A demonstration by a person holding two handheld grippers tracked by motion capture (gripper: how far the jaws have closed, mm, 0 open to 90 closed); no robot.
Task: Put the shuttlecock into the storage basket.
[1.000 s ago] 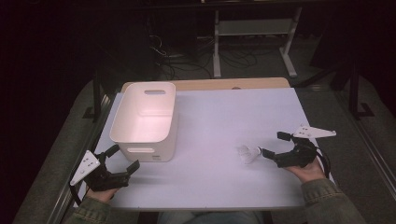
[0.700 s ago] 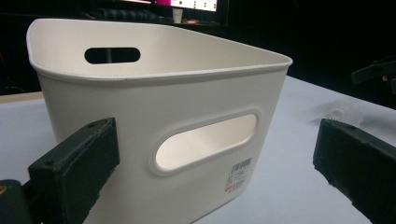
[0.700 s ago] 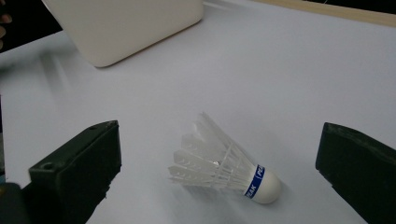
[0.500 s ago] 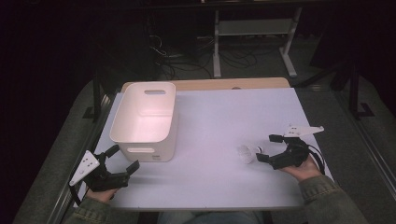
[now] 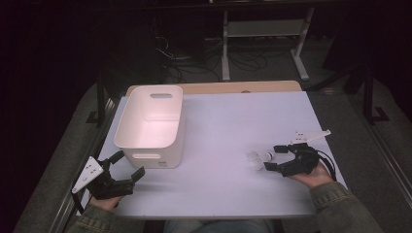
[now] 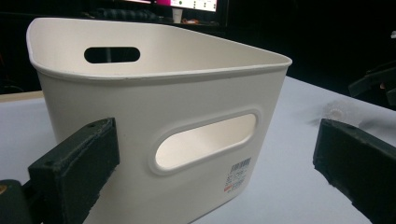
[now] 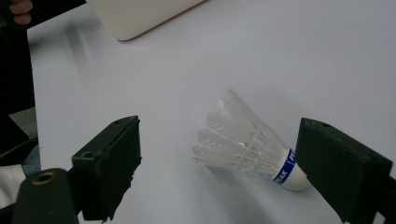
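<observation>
Lying between the gaping right gripper [image 7: 217, 163], a shuttlecock [image 7: 247, 147] reads blue-banded up close; left gripper [image 5: 126, 167] spread beside bin [image 6: 154, 107].

Lit from overhead: white surface [image 5: 218, 126] bright, everything around it near black. High view soft, low detail. Bin [image 6: 159, 116] interior glows pinkish, casts a soft shadow. Right gripper view: shuttlecock [image 7: 247, 144] sharp, near pads slightly soft. Left gripper view: background dim and blurred.

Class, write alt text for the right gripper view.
A white feathered shuttlecock with a blue band lies on its side on the white table, between the open black jaws of the right gripper. A white plastic bin's corner shows at top.
</observation>
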